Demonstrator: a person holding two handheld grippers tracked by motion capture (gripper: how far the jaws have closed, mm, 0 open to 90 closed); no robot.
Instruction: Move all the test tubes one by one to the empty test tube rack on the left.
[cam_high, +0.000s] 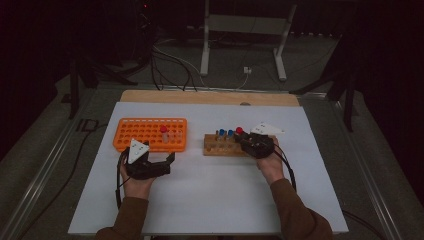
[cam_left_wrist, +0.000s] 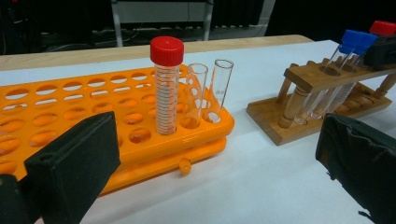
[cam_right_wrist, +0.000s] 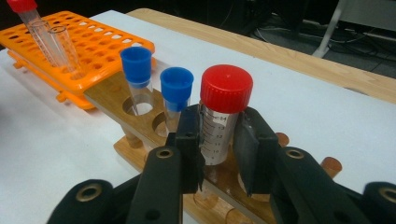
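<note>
While my right gripper (cam_right_wrist: 218, 147) is clamped on the red-capped tube (cam_right_wrist: 223, 112), that tube stands upright in the wooden rack (cam_right_wrist: 154, 116), with both pads pressed against its clear graduated wall just below the cap. My left gripper (cam_high: 159, 162) rests on the white table cover (cam_high: 210, 195) in front of the orange rack (cam_high: 150, 134), jaws spread wide with nothing between them. Just beyond the gripped tube, in the right gripper view, two blue-capped tubes (cam_right_wrist: 176, 95) stand in neighbouring holes of the wooden rack. Farther off, the orange rack carries a second red-capped tube (cam_left_wrist: 166, 84) at its near right corner, with two uncapped glass tubes (cam_left_wrist: 219, 86) just beside it. The two racks sit side by side, apart, the wooden one on my right.
</note>
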